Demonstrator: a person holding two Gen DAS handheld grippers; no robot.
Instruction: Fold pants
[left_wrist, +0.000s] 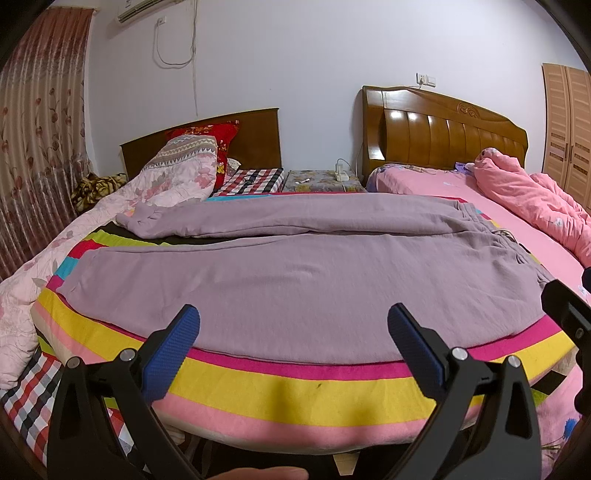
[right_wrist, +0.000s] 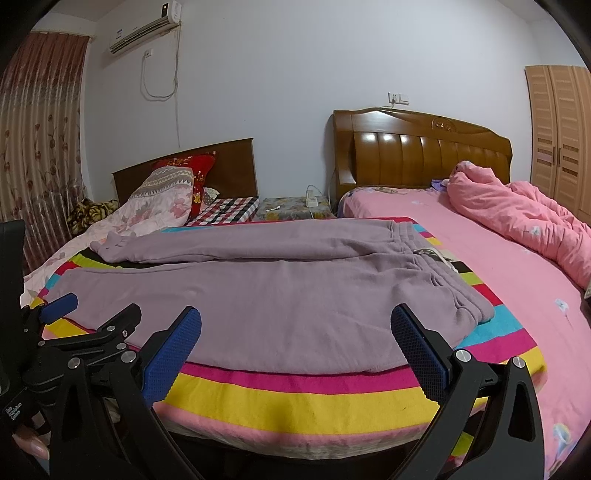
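Note:
Mauve sweatpants (left_wrist: 295, 266) lie flat on a striped multicolour blanket (left_wrist: 295, 384), legs pointing left, waistband at the right; they also show in the right wrist view (right_wrist: 266, 295). The far leg is slightly apart from the near leg, its cuff bunched at the left. My left gripper (left_wrist: 293, 317) is open and empty, hovering at the near edge of the pants. My right gripper (right_wrist: 295, 319) is open and empty, also at the near edge, toward the waistband side. The left gripper (right_wrist: 59, 302) appears at the left of the right wrist view.
A pink bed (right_wrist: 498, 280) with a crumpled pink quilt (right_wrist: 524, 218) lies to the right. A floral quilt (left_wrist: 173, 177) and pillows lie at the far left. A bedside table (left_wrist: 321, 181) stands between the two headboards. Curtains (left_wrist: 33, 147) hang at the left.

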